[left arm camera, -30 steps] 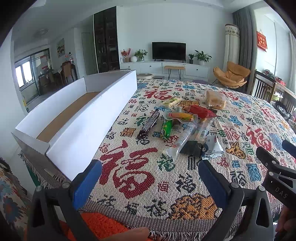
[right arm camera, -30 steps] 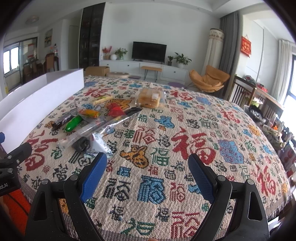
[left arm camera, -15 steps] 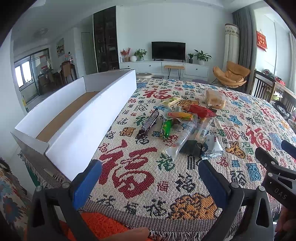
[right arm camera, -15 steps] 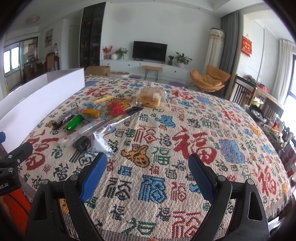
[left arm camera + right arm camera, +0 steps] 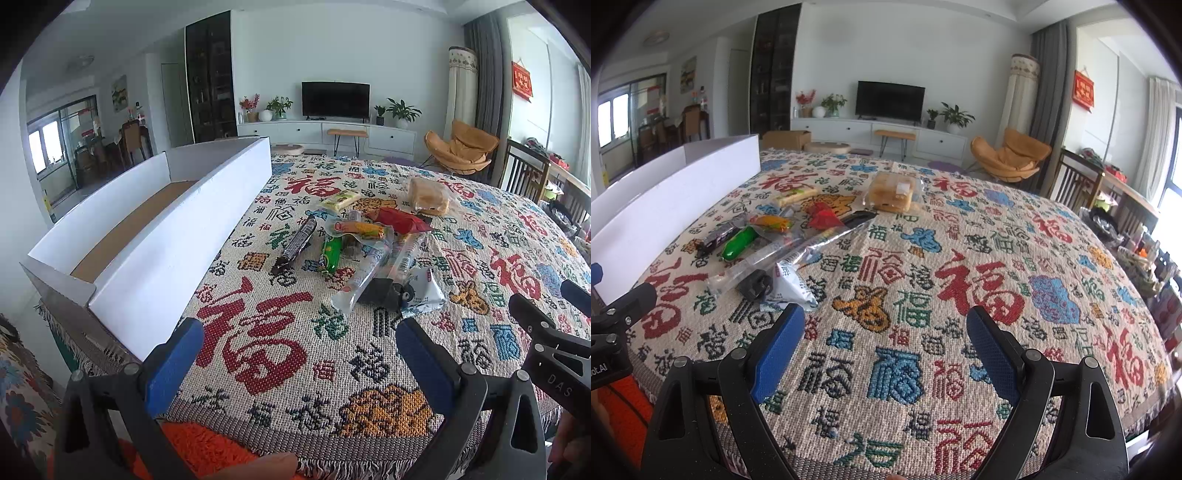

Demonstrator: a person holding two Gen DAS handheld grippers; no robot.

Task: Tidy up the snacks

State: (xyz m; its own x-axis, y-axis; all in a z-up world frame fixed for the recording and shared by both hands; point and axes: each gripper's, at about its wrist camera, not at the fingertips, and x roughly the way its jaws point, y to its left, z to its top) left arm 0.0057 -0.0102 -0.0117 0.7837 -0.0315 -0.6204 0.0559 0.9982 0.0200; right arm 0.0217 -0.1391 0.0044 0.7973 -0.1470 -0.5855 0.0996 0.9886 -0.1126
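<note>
Hovering wide open and empty: left gripper (image 5: 299,354), right gripper (image 5: 886,332). Reaching slowly for the small white triangular snack packet (image 5: 424,293), mid-frame, before filling the long white cardboard box (image 5: 177,229).

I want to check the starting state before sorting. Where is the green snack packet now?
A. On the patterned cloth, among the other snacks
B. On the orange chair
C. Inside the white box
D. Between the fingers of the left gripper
A: the green snack packet lies on the patterned cloth in the pile, outside the white box; both grippers, left and right, are open and hold nothing.
</note>
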